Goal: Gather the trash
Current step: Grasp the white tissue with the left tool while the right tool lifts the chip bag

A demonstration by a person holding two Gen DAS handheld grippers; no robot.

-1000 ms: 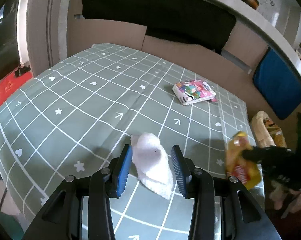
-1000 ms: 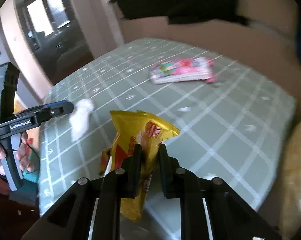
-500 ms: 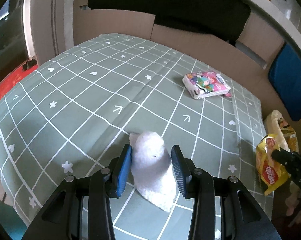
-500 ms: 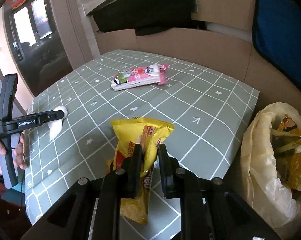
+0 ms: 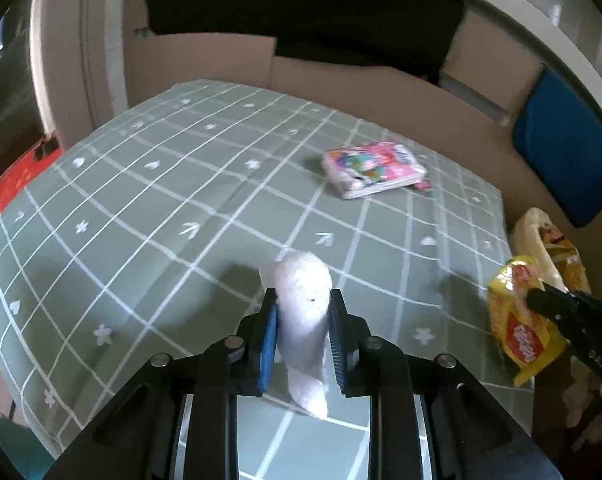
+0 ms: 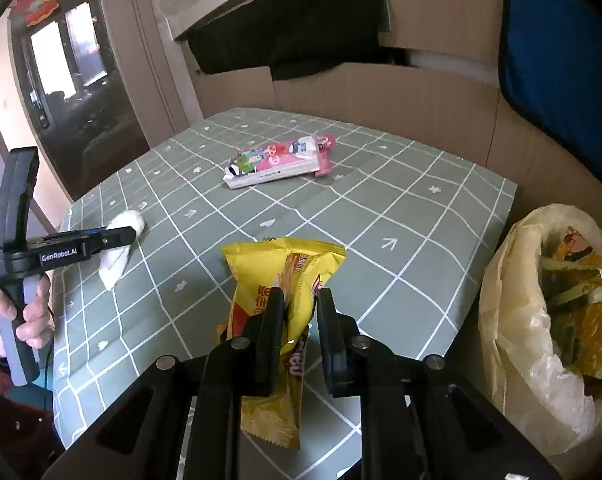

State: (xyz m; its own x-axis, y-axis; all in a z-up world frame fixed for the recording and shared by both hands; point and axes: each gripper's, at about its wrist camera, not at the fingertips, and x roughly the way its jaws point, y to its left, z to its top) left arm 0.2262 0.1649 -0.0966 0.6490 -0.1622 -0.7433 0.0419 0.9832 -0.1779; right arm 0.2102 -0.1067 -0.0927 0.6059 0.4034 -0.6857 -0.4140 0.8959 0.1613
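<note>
I see a sage-green bench [image 6: 421,216] gridded in white with tiny hearts and arrows; on it a pink cartoon packet [image 6: 279,160], a white tissue [image 5: 303,308], beside it a yellow-red wrapper [image 6: 285,280].

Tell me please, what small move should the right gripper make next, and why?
Probably carry the yellow snack wrapper sideways over the open trash bag beside the table. The right gripper already pinches it clear of the tablecloth. The left gripper is closing on the white tissue.
</note>
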